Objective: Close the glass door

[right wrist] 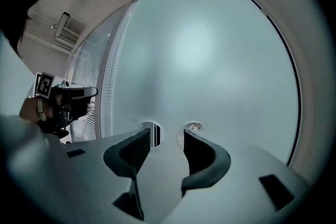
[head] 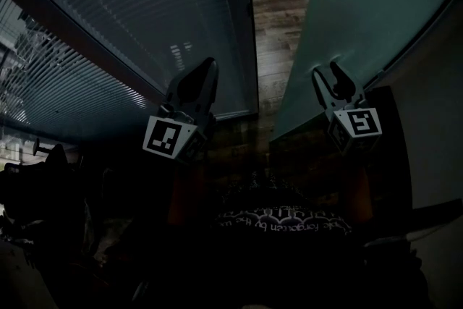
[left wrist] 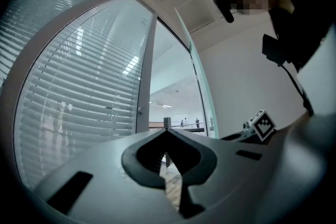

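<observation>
The tall frosted glass door [head: 362, 3] stands ajar, the right gripper [right wrist: 161, 134] facing it spread and empty, the left gripper [left wrist: 167, 131] pressed together, so swinging it shut likely comes next.

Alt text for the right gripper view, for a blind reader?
The right tongs stand open and empty before a frosted glass door with two round holes. At left, a hand holds the left tongs near slatted blinds.
</observation>
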The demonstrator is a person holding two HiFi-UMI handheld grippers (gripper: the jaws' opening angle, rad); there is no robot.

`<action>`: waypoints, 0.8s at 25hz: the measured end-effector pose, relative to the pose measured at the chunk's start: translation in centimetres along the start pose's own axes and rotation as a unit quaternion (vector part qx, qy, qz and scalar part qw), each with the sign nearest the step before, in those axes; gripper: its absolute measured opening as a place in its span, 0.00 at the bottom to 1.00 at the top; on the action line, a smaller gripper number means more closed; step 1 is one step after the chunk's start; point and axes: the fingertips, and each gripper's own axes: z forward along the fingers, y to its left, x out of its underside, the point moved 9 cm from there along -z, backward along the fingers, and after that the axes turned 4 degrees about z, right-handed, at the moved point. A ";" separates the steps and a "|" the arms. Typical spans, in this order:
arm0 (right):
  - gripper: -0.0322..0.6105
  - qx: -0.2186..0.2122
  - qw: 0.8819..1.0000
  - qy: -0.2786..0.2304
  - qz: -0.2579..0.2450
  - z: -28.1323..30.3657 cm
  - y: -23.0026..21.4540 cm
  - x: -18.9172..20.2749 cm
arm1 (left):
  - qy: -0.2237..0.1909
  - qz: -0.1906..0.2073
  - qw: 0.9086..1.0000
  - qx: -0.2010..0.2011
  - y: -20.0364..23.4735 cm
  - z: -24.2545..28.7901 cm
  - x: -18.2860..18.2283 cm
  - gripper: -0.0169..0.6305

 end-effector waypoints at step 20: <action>0.31 0.017 1.000 0.011 -0.001 1.0 -0.3 0.5 | -0.001 0.010 1.000 0.007 0.4 -0.2 0.2 0.03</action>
